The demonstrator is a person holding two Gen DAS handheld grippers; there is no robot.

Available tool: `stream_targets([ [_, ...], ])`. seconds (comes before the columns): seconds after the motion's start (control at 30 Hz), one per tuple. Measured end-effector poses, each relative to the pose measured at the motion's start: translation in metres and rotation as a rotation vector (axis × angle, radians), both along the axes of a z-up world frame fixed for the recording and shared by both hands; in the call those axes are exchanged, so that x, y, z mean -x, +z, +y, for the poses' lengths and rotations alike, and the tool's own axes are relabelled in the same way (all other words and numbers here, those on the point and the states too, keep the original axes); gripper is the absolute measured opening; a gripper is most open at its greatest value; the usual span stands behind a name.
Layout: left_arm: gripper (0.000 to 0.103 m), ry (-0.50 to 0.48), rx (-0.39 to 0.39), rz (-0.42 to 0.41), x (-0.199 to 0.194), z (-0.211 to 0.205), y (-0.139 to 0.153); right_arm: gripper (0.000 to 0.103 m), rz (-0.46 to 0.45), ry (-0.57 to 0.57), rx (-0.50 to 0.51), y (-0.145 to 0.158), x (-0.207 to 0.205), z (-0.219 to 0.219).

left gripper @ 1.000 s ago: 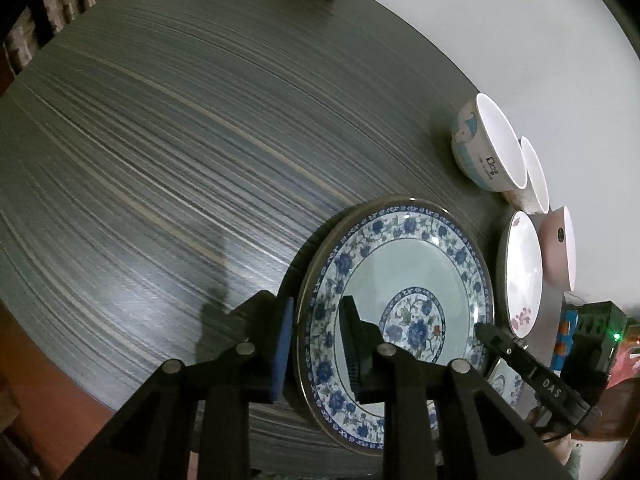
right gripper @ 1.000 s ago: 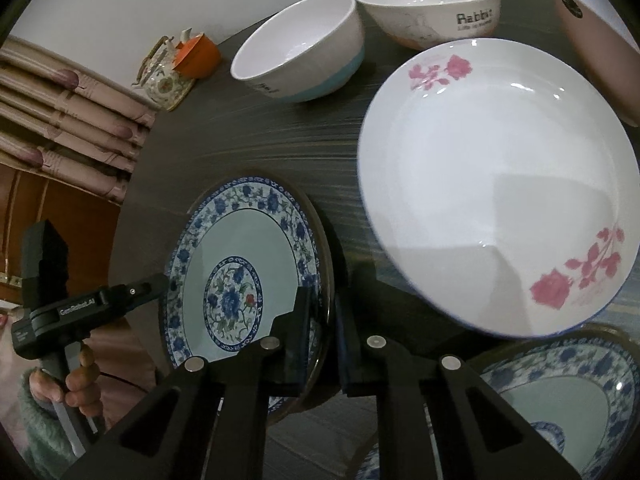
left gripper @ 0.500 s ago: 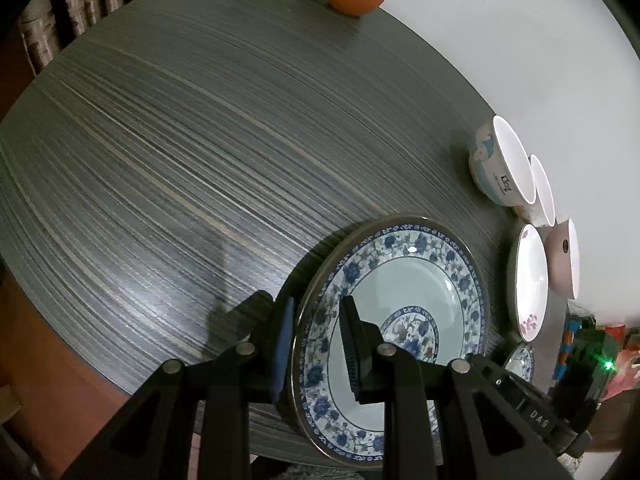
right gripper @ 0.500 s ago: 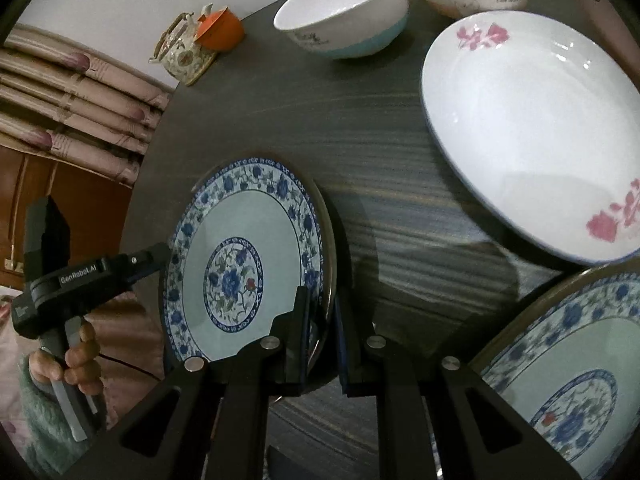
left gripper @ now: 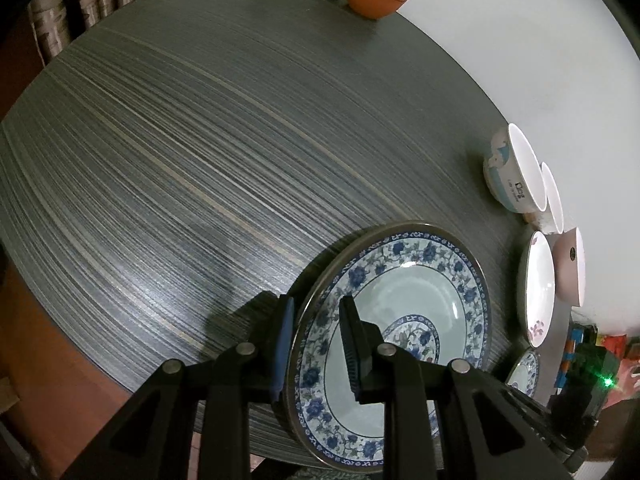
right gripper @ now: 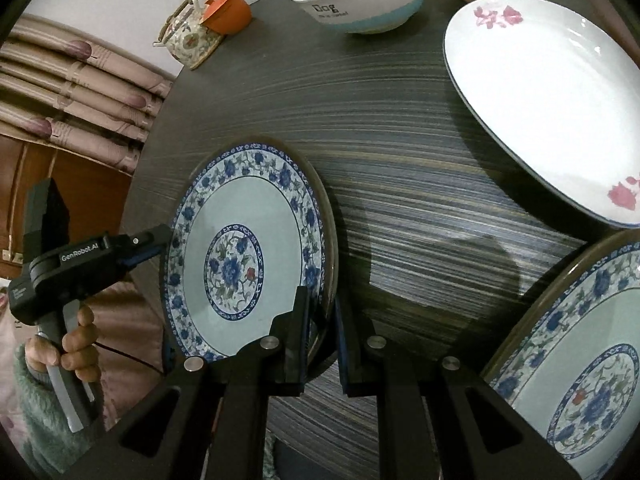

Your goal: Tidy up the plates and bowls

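Low in both frames, one blue plate point(right gripper: 248, 256) is pinched by left tongs point(left gripper: 316, 344) and right tongs point(right gripper: 320, 336); stacking onto its twin point(right gripper: 576, 364) is judged next.

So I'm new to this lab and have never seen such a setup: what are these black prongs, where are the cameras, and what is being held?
No robot here: a person holds two hand-held grippers, each carrying a camera looking along its black fingers. Both pinch one blue-and-white floral plate by opposite rim edges: the left gripper in one view, the right gripper in the other, where the person's hand shows. On the dark striped round table lie a white plate with pink flowers, bowls, a second blue-and-white plate and a floral teapot.
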State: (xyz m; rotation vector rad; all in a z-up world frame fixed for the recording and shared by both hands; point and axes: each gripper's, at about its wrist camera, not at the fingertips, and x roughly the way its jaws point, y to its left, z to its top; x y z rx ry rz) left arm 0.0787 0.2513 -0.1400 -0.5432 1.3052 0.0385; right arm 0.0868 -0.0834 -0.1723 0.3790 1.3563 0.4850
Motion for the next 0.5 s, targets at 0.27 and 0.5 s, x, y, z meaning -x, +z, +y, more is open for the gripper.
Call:
stream_targets([
  [0.27, 0.025, 0.006, -0.025, 0.028, -0.0012, -0.0064, -0.0036, 0.015, 0.007, -0.002, 0.003, -0.0001, 0.0007, 0.0015],
  [0.5, 0.032, 0.017, -0.071, 0.001, 0.0018, -0.0055, 0.0056, 0.025, 0.01, -0.013, 0.001, 0.0011, 0.005, -0.0035],
])
